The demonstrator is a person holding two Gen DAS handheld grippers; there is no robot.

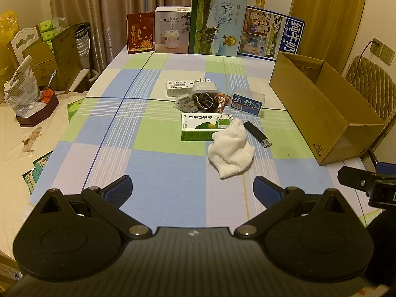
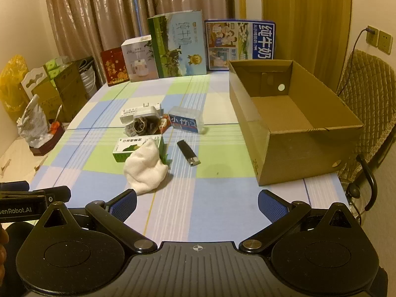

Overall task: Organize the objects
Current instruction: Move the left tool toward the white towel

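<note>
Left wrist view: left tongs [image 1: 192,188] spread wide, gripping nothing, hovering low over the checked bench [image 1: 158,168], with the clutter ahead at twelve to one o'clock. Leftmost, a green medicine box [image 1: 198,126] half-buried under the white cloth [image 1: 231,152] at one o'clock; likely to drag the box along if pinched carelessly, or to droop and snag on the carton rim. Behind, a dark pouch [image 1: 203,101] piled against a white charger [image 1: 204,87] and foil packets: easy to scatter with one clumsy nudge. Further right, a clear toothpick case [image 1: 247,101] and a slim black lighter [image 1: 256,133], flat and prone to slipping from the pads. Right wrist view: right tongs [image 2: 197,205] equally wide, empty, with the open cardboard box [image 2: 307,158] at one to two o'clock, light enough to shift if bumped.
</note>
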